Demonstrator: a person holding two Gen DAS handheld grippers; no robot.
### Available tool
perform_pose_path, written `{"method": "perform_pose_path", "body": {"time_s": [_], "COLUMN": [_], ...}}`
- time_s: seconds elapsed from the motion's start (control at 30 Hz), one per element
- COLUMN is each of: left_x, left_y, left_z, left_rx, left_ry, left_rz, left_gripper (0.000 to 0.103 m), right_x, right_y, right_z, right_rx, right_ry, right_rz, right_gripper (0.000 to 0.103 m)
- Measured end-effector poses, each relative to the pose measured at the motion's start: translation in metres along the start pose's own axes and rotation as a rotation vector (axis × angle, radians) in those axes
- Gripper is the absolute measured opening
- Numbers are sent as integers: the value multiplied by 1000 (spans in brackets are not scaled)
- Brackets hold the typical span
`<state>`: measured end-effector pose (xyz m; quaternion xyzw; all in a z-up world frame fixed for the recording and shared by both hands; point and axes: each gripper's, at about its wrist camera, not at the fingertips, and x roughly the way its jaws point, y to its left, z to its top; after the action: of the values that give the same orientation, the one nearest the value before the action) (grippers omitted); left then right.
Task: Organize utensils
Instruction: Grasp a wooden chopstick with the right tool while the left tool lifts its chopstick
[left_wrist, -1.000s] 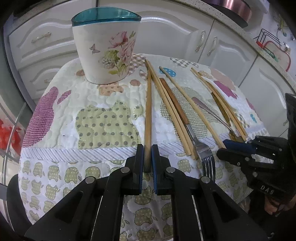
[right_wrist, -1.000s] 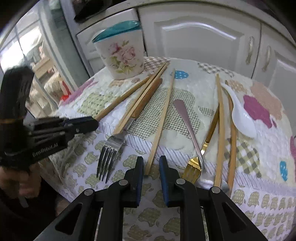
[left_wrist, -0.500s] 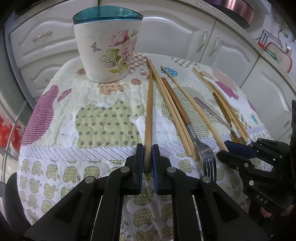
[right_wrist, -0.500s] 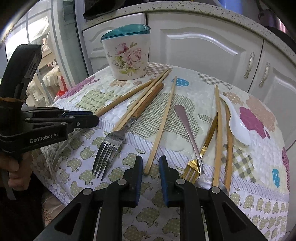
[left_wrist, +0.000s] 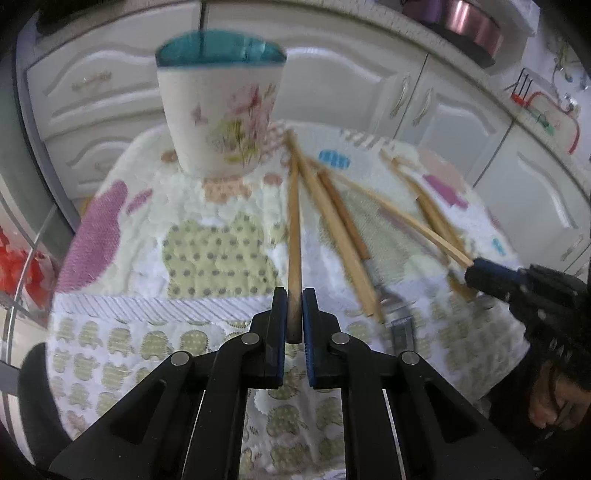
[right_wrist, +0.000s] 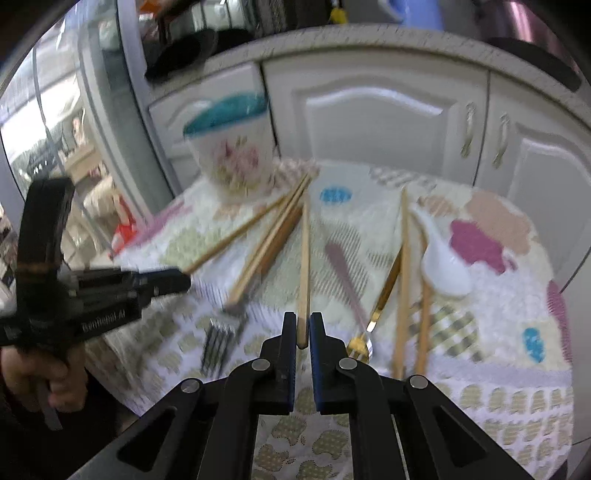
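My left gripper (left_wrist: 294, 295) is shut on the near end of a wooden chopstick (left_wrist: 294, 229) that points at the floral cup with a teal rim (left_wrist: 221, 122). My right gripper (right_wrist: 303, 321) has its jaws closing, with the pads pressing a lighter chopstick (right_wrist: 304, 258) at its near end. From the left wrist view the right gripper (left_wrist: 476, 267) holds that chopstick (left_wrist: 406, 218) slanted above the cloth. The left gripper (right_wrist: 181, 282) shows at the left of the right wrist view, and the cup (right_wrist: 232, 155) stands at the back. Both views are blurred.
On the quilted tablecloth (right_wrist: 480, 332) lie a steel fork (right_wrist: 218, 343), a gold fork (right_wrist: 384, 295), a white ceramic spoon (right_wrist: 443, 266), a metal spoon handle (right_wrist: 343, 273) and more chopsticks (right_wrist: 406, 277). White cabinet doors (right_wrist: 369, 122) stand behind the table.
The right gripper's jaws have closed onto the light chopstick and risen with its near end. The left gripper keeps its hold on its chopstick and has barely moved.
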<state>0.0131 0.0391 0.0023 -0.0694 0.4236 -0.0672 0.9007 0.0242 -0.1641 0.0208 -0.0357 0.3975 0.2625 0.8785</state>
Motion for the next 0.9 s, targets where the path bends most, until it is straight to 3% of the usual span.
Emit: {"method": "perform_pose_path", "body": {"time_s": [0.3, 0.53, 0.73, 0.87, 0.9], "left_x": [-67, -105, -121, -121, -121], "left_y": [-10, -2, 7, 10, 10], "left_z": [33, 68, 85, 86, 85], "left_rx": [34, 7, -3, -12, -12], "left_ry": [-124, -215, -263, -265, -263], "left_rz": [-13, -24, -21, -22, -22], "left_gripper": [7, 7, 7, 7, 7], "right_x": [-61, -93, -105, -92, -85], "right_y": [4, 2, 0, -11, -15], "right_z": [47, 79, 100, 94, 87], "right_rx": [-4, -15, -26, -14, -9], "right_ry": [-162, -233, -260, -220, -197], "right_rz": [12, 25, 36, 26, 19], "right_gripper": [6, 6, 5, 6, 11]}}
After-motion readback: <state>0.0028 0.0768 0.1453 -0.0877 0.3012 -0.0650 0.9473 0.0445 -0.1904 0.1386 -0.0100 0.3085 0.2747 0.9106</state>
